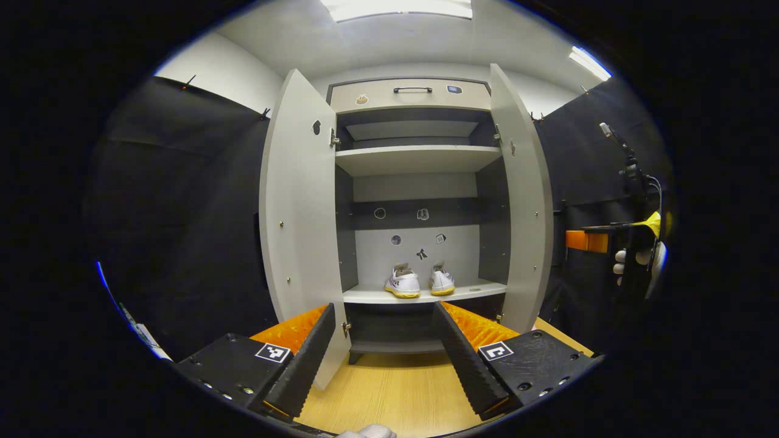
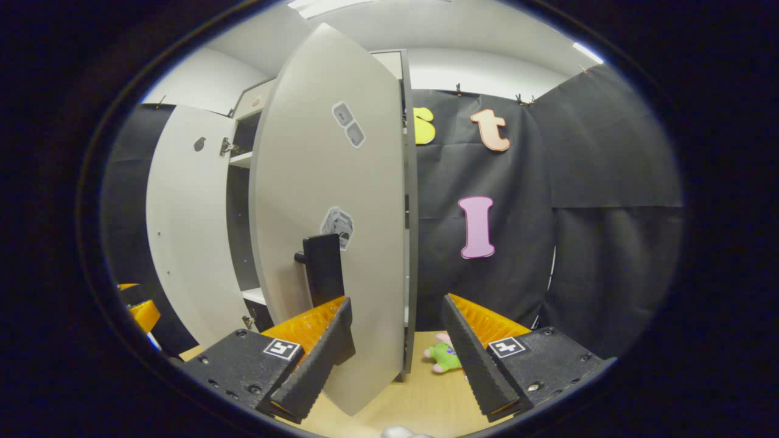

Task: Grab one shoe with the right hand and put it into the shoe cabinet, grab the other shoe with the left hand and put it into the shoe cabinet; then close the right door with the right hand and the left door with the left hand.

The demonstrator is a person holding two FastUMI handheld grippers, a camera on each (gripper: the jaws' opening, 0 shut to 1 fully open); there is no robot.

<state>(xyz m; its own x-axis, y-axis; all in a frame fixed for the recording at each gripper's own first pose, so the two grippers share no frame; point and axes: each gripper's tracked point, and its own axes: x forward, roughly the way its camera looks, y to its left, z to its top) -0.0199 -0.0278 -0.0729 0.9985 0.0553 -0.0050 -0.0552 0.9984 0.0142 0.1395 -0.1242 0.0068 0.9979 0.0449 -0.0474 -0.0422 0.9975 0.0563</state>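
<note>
Left gripper [image 1: 386, 350]: jaws wide apart, nothing between the fingers, held level and pointing straight ahead. Right gripper [image 2: 398, 350]: jaws also spread wide, gripping nothing, level. In the left gripper view the right gripper shows far off at the right edge, at mid height, with the hand [image 1: 621, 267] holding it wrapped around its body; its finger state can't be read from there.

White shoes [image 1: 418, 283] with yellow soles, grey cabinet doors [image 1: 302, 219], pale wood-grain floor [image 1: 389, 389].
</note>
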